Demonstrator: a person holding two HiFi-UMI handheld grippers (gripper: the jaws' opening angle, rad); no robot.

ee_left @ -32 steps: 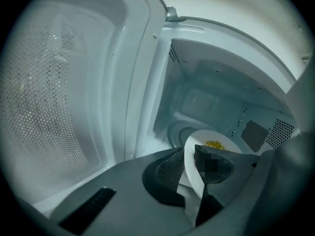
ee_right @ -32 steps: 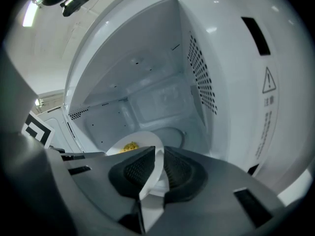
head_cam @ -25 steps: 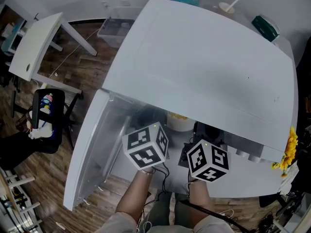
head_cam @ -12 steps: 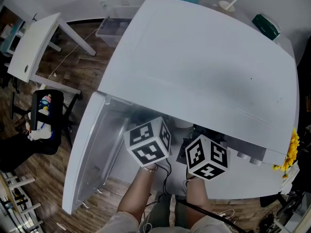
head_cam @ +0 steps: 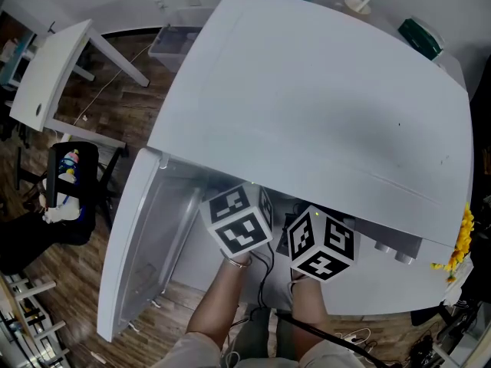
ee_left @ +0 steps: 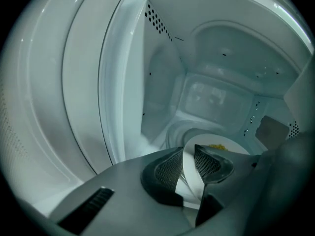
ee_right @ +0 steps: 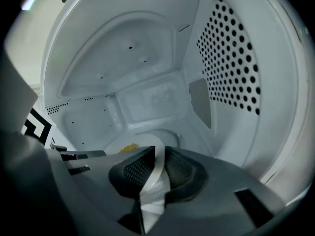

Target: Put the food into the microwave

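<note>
Both the left gripper [ee_left: 189,154] and right gripper [ee_right: 158,154] pinch the bowl's [ee_right: 156,178] rim. It is inside the microwave [head_cam: 307,106] (yellow food [ee_right: 129,148] within).

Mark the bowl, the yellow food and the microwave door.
bowl [ee_right: 157,168]: right gripper view, on the rim between the jaws.
yellow food [ee_right: 130,148]: right gripper view, middle of the heap.
microwave door [head_cam: 153,244]: head view, inner face of the open door.

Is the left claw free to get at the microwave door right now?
Probably not yet: the left claw is shut on the plate inside the microwave. Once released, the open door stands beside it, nothing between.
</note>
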